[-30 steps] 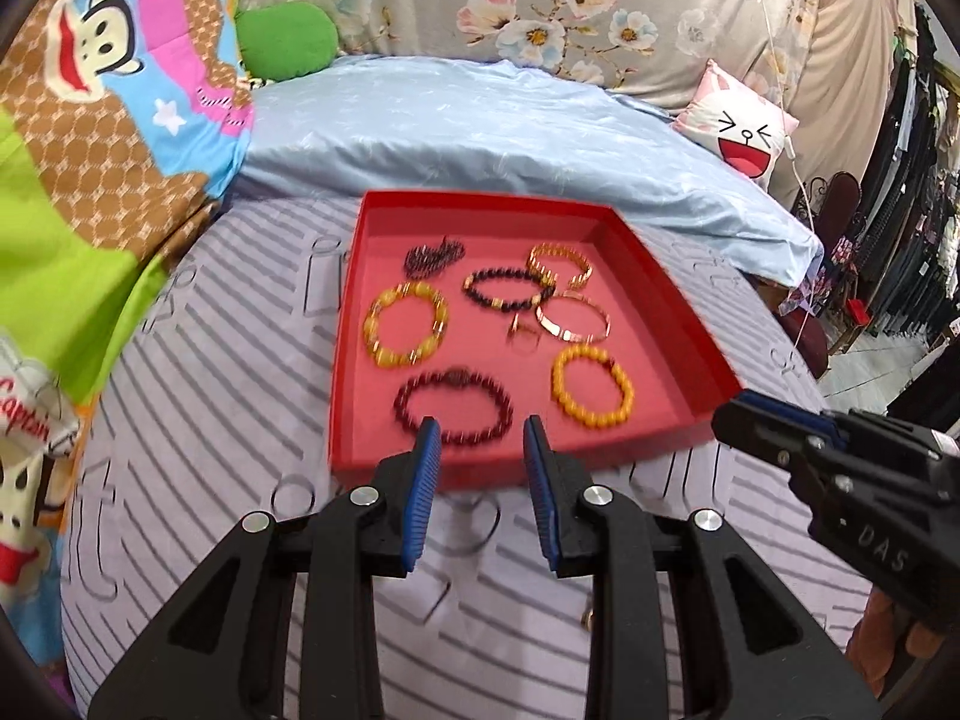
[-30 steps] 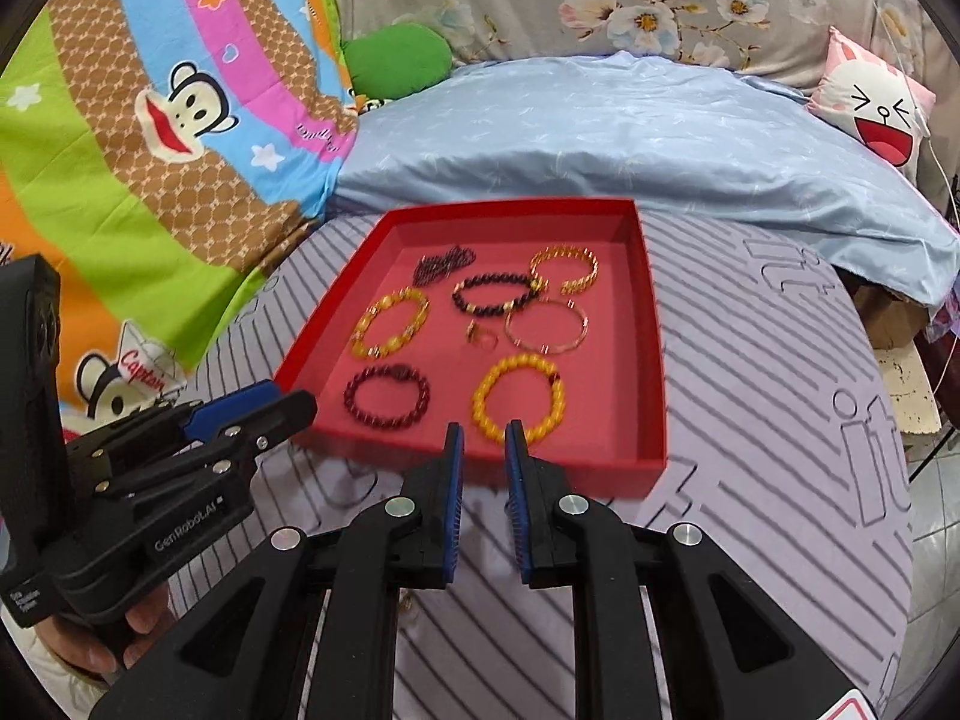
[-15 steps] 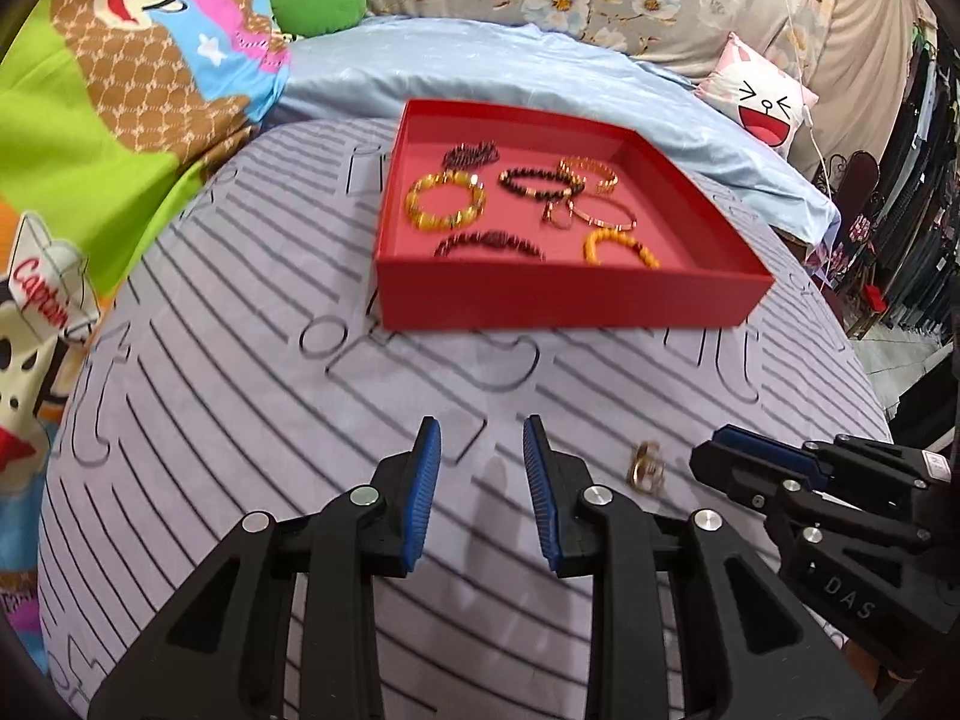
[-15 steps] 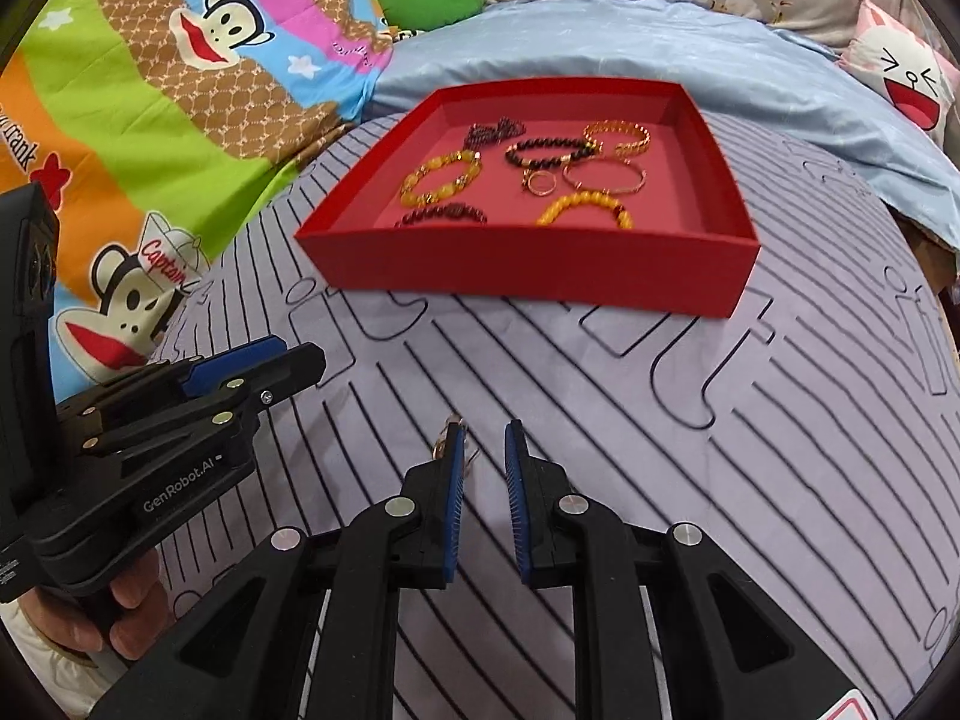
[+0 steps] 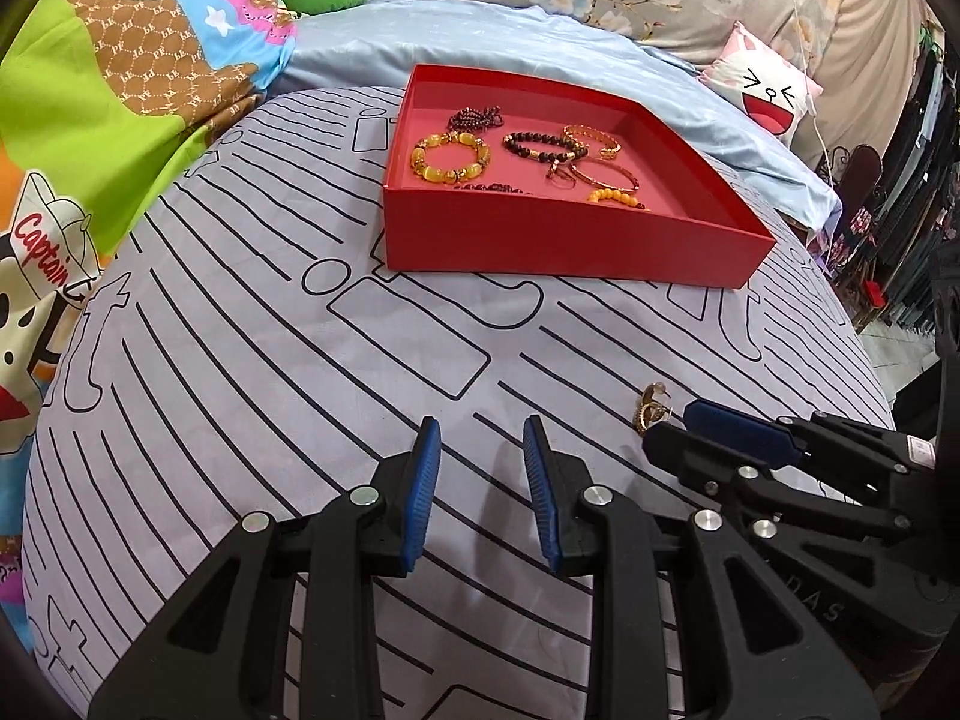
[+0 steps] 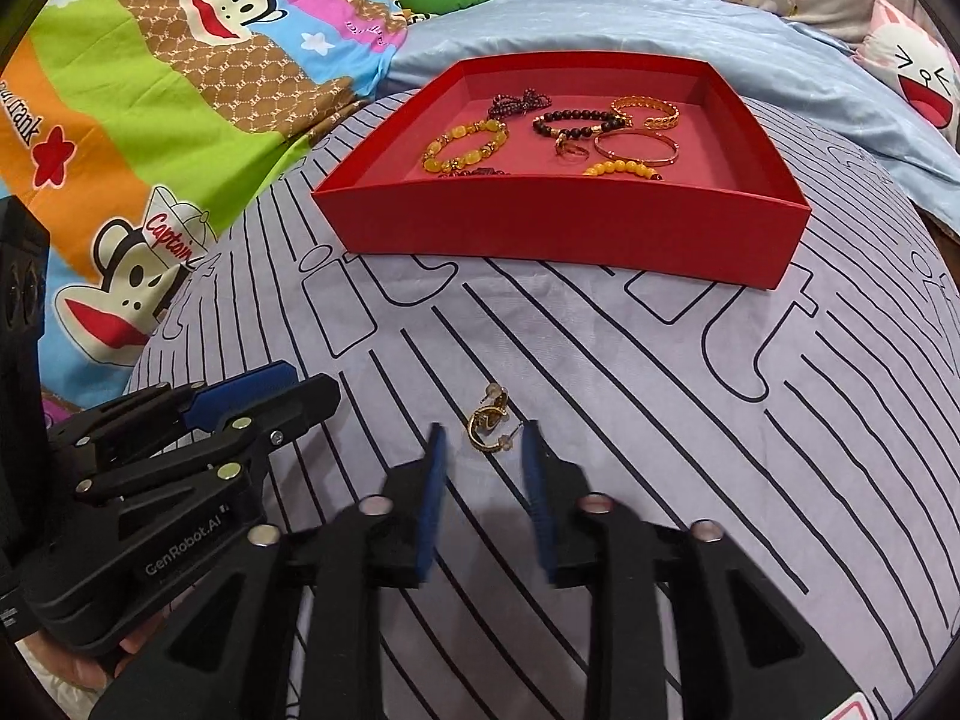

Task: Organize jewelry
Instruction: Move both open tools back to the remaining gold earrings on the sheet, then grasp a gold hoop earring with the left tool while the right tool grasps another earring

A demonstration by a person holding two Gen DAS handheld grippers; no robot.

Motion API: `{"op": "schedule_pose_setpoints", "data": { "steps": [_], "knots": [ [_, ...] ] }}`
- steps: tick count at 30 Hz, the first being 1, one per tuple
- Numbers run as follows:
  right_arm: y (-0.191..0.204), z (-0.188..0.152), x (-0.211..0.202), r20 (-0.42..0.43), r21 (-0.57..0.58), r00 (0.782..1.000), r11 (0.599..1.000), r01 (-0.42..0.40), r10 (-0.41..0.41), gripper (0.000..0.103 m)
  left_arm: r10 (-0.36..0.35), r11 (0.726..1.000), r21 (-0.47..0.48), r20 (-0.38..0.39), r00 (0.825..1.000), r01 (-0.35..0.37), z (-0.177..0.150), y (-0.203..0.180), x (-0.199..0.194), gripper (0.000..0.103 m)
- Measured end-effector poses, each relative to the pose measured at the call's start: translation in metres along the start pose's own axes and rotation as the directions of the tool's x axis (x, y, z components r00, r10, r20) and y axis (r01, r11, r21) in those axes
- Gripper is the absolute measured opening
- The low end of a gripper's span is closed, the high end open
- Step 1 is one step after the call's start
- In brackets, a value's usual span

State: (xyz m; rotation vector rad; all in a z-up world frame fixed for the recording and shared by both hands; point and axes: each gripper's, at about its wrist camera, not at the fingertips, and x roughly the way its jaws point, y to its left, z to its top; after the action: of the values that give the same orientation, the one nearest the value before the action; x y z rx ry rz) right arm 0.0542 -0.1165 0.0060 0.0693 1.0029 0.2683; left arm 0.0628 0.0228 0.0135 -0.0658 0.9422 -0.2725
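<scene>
**Gold earrings, loose on striped cloth**

Gold earrings: lying just ahead of the right gripper, between its fingertips, untouched; jaws have just been opening, gap narrow. Left gripper: narrow gap, nothing held. Red tray with bracelets: well beyond.

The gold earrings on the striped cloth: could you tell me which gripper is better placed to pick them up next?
Right. The right gripper has just opened its jaws around the gold earrings, not yet pressing. The left gripper points at bare striped cloth beside them.
</scene>
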Motion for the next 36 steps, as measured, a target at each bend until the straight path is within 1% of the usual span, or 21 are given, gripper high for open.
{"op": "schedule_pose_setpoints", "data": {
  "steps": [6, 8, 9, 10, 14, 15, 16, 17, 20, 23, 24, 25, 26, 27, 28, 29, 36],
  "knots": [
    [0.002, 0.000, 0.007, -0.003, -0.015, 1.000, 1.000, 0.023, -0.023, 0.028, 0.000, 1.000, -0.002, -0.007, 1.000, 0.000, 0.000, 0.000, 0.001, 0.027],
    [0.005, 0.000, 0.008, 0.002, -0.034, 0.999, 0.999, 0.041, -0.041, 0.023, -0.001, 1.000, -0.003, -0.009, 1.000, 0.001, 0.000, 0.001, 0.002, 0.027],
    [0.007, -0.001, 0.009, 0.005, -0.047, 0.999, 0.997, 0.054, -0.053, 0.018, 0.000, 1.000, -0.003, -0.009, 1.000, 0.000, 0.000, 0.001, 0.002, 0.027],
    [0.007, -0.001, 0.009, 0.006, -0.054, 0.998, 0.997, 0.057, -0.057, 0.016, 0.000, 1.000, -0.004, -0.010, 1.000, 0.000, 0.000, 0.001, 0.002, 0.027],
    [0.005, -0.002, 0.007, 0.010, -0.047, 0.999, 0.998, 0.046, -0.046, 0.014, -0.002, 1.000, -0.005, -0.011, 1.000, 0.002, 0.000, 0.001, 0.003, 0.027],
    [0.004, -0.002, 0.005, 0.013, -0.044, 0.999, 0.998, 0.040, -0.039, 0.011, -0.002, 1.000, -0.003, -0.012, 1.000, 0.002, 0.000, 0.000, 0.003, 0.028],
    [0.003, -0.001, 0.003, 0.016, -0.042, 0.999, 0.999, 0.032, -0.031, 0.003, -0.004, 1.000, -0.002, -0.012, 1.000, 0.004, 0.000, 0.000, 0.003, 0.028],
    [0.003, -0.001, 0.001, 0.019, -0.041, 0.999, 0.999, 0.027, -0.026, 0.002, -0.006, 1.000, 0.000, -0.012, 1.000, 0.006, 0.000, -0.001, 0.003, 0.028],
    [0.001, 0.000, -0.003, 0.022, -0.040, 1.000, 0.999, 0.021, -0.021, 0.002, -0.011, 1.000, 0.005, -0.014, 1.000, 0.011, 0.001, -0.004, 0.004, 0.028],
    [0.000, -0.001, -0.002, 0.014, -0.030, 1.000, 1.000, 0.007, -0.006, 0.002, -0.014, 1.000, 0.008, -0.015, 1.000, 0.014, 0.001, -0.006, 0.004, 0.028],
    [0.000, -0.001, -0.003, 0.020, -0.025, 1.000, 1.000, 0.007, -0.006, 0.007, -0.014, 1.000, 0.009, -0.014, 1.000, 0.015, 0.001, -0.006, 0.004, 0.028],
    [0.000, -0.001, -0.003, 0.021, -0.023, 1.000, 1.000, 0.005, -0.004, 0.014, -0.015, 1.000, 0.008, -0.014, 1.000, 0.015, 0.001, -0.006, 0.003, 0.028],
    [0.001, -0.001, -0.003, 0.023, -0.023, 1.000, 1.000, 0.004, -0.004, 0.017, -0.016, 1.000, 0.007, -0.014, 1.000, 0.016, 0.002, -0.006, 0.003, 0.029],
    [0.002, -0.001, -0.004, 0.029, -0.026, 1.000, 1.000, 0.012, -0.011, 0.025, -0.016, 1.000, 0.005, -0.013, 1.000, 0.016, 0.002, -0.005, 0.003, 0.031],
    [0.002, -0.001, -0.004, 0.034, -0.028, 0.999, 0.999, 0.016, -0.015, 0.028, -0.014, 1.000, 0.004, -0.011, 1.000, 0.014, 0.002, -0.005, 0.002, 0.032],
    [0.001, 0.000, -0.004, 0.035, -0.028, 0.999, 0.999, 0.016, -0.015, 0.028, -0.013, 1.000, 0.003, -0.008, 1.000, 0.013, 0.002, -0.004, 0.002, 0.034],
    [-0.005, 0.004, 0.002, 0.023, -0.025, 1.000, 1.000, 0.006, -0.006, 0.028, -0.009, 1.000, -0.008, -0.011, 1.000, 0.009, 0.003, 0.000, 0.002, 0.034]
  ]
}}
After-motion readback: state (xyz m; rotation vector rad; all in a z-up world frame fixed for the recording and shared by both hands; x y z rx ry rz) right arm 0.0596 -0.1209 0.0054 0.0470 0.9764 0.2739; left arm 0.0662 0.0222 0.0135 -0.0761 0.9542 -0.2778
